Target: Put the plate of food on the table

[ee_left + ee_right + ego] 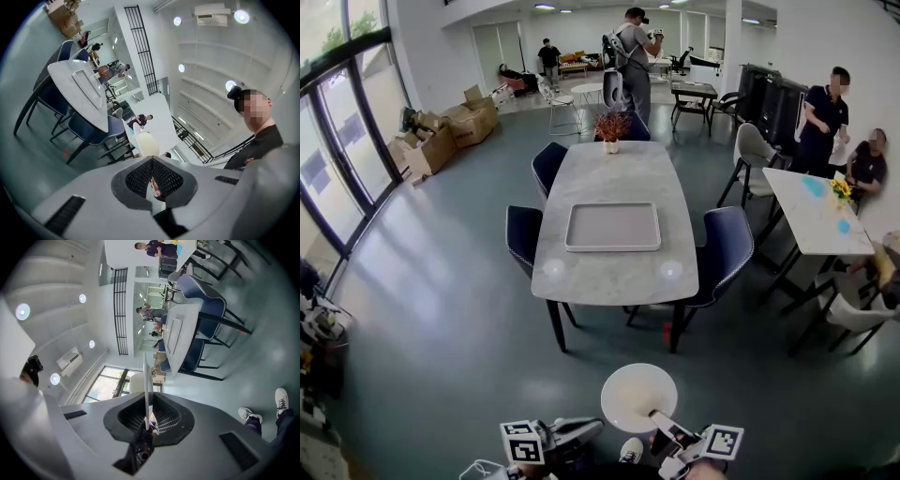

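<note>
A round white plate [639, 397] hangs low in the head view, near the bottom middle, and its top looks bare. My right gripper [661, 422] is shut on its near right rim. In the right gripper view the plate [147, 376] shows edge-on as a thin white line clamped between the jaws of that gripper [149, 420]. My left gripper [586, 429] is just left of the plate with its jaws shut and nothing visible in them. From the left gripper view the plate [148, 143] is a pale oval beyond that gripper [152, 180]. The marble table [619, 173] stands ahead.
A grey tray [612, 227] lies on the table's middle and a small potted plant [611, 127] at its far end. Dark blue chairs [523, 234] [727, 246] flank it. A second white table [811, 211] with people is at the right. Cardboard boxes [441, 131] sit far left.
</note>
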Demonstrator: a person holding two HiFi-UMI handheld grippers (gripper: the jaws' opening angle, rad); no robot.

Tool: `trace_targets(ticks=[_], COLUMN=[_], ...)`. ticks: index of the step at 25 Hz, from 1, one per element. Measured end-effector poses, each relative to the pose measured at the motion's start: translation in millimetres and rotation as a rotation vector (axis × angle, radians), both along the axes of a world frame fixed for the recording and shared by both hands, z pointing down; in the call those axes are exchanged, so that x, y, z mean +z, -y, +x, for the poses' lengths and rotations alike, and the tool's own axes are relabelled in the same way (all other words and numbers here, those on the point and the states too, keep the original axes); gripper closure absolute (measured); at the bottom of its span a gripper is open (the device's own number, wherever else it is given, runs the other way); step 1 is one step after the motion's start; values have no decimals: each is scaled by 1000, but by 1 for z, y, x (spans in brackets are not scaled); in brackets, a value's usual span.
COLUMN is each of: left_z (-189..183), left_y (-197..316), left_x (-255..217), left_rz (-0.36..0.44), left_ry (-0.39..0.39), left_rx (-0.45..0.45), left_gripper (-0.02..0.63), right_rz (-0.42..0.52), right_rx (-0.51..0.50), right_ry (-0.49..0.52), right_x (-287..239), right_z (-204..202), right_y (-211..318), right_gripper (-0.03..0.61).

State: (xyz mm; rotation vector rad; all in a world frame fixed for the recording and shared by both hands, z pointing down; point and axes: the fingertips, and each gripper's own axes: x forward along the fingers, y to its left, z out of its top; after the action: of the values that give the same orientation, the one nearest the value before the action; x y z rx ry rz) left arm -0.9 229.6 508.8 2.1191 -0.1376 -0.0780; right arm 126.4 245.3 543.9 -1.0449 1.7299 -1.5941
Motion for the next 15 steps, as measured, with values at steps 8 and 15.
trace_targets(ticks=[8,15], left_z=[0,3], left_y=[1,1], left_x=[-1,-3], left_rz=[2,18], left_ry=[-2,1], left_rx=[3,7], left_gripper=[607,607], right_rz=[-11,-35], right_rx=[8,26], right_ry=[5,73], right_x=[4,1], right_z=[5,4], right_y=[1,1], right_gripper=[548,552])
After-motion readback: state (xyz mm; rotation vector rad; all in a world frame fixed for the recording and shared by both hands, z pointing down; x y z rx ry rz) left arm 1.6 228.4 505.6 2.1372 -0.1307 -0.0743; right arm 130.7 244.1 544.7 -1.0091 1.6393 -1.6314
